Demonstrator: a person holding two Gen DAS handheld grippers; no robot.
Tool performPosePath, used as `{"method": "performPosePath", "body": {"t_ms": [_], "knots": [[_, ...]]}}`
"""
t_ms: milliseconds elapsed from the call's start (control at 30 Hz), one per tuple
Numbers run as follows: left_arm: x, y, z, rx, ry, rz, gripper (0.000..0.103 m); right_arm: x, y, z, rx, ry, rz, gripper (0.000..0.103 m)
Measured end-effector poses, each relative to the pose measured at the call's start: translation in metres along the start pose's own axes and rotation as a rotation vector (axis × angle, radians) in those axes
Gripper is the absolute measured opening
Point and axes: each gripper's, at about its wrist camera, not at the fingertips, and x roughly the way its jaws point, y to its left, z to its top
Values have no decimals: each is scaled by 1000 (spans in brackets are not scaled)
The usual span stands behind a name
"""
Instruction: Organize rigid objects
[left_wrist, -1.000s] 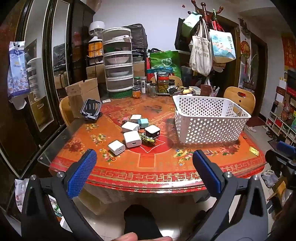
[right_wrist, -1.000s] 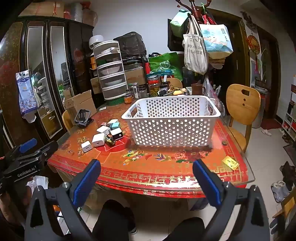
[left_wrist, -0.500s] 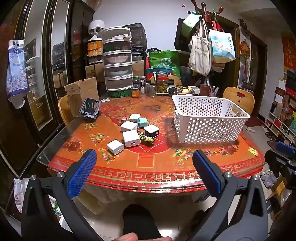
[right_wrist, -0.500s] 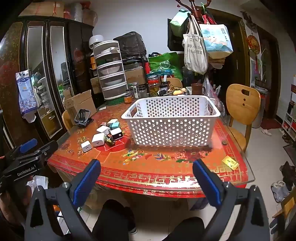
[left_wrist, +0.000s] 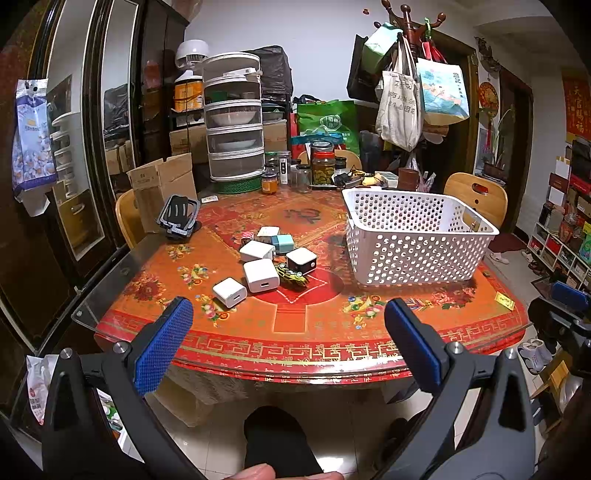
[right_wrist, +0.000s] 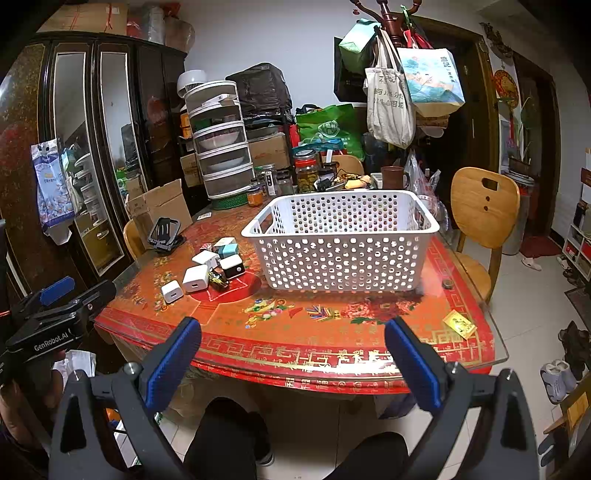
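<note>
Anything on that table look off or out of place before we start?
Nothing spilled or broken. The white perforated plastic basket is empty, while white charger cubes and a small green toy car lie jumbled beside it on the red patterned table. Both grippers open, clear.

A round table (left_wrist: 280, 332) under a red floral cloth and glass top stands on a pale tiled floor (right_wrist: 524, 295), with wooden chairs (right_wrist: 484, 206) around it, a dark mirrored cabinet (right_wrist: 92, 129) at left, a bag-laden coat stand (left_wrist: 406, 74) and white walls (left_wrist: 317, 37) behind.
</note>
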Motion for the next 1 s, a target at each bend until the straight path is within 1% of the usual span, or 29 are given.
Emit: {"method": "performPosePath", "body": {"t_ms": [1000], "knots": [[4, 1, -3, -1, 3, -1, 102, 1, 1, 0, -1, 1, 0, 99]]}}
